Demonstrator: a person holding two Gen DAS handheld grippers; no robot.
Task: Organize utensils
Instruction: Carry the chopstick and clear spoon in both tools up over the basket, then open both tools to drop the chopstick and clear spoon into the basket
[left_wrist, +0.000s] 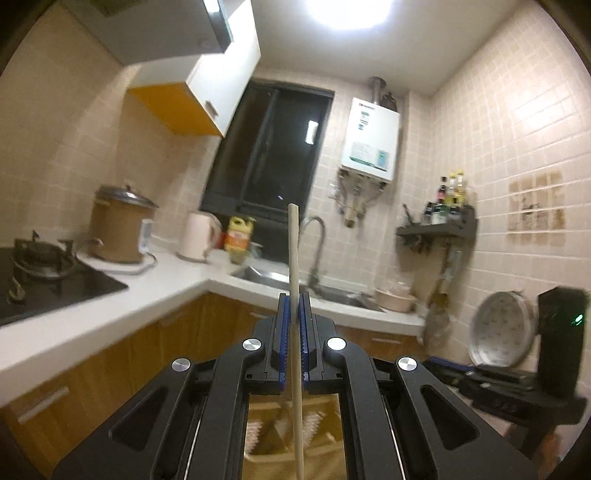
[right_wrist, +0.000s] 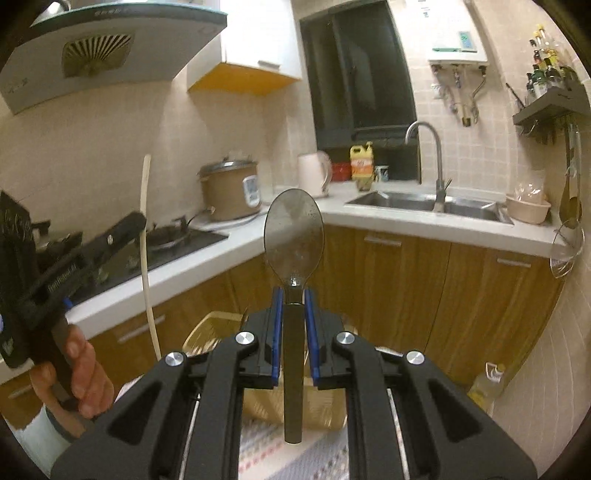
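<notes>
Left wrist view: the left gripper (left_wrist: 294, 301) is clamped on a pale wooden chopstick (left_wrist: 294, 266), which stands nearly upright between the blue pads (left_wrist: 283, 321). The chopstick's top end rises in front of a dark window (left_wrist: 273, 147) and its lower end runs down past the bottom of the frame. Below the gripper, a woven basket (left_wrist: 325, 417) shows through the gap in its frame. Behind lie a white counter (left_wrist: 110, 317), a gas hob (left_wrist: 44, 273) at left, a brown rice cooker (left_wrist: 120, 229), a pale kettle (left_wrist: 197, 236) and a steel sink (left_wrist: 266, 275). The right gripper's black body (left_wrist: 561, 343) shows at the right edge.

Right wrist view: the right gripper (right_wrist: 294, 299) is clenched on the handle of a dark spoon (right_wrist: 294, 236). The bowl of the spoon stands upright above the pads, and the handle hangs down between them. Under it sits the basket (right_wrist: 221, 328) on a patterned mat (right_wrist: 266, 450) on the floor. At left, a hand (right_wrist: 81, 373) holds the left gripper (right_wrist: 92, 243), with the chopstick (right_wrist: 144, 221) standing up through it. The sink (right_wrist: 399, 201) with its tap (right_wrist: 428, 147) lies at the right, the cooker (right_wrist: 231, 192) and kettle (right_wrist: 314, 173) are on the counter (right_wrist: 240, 236).
</notes>
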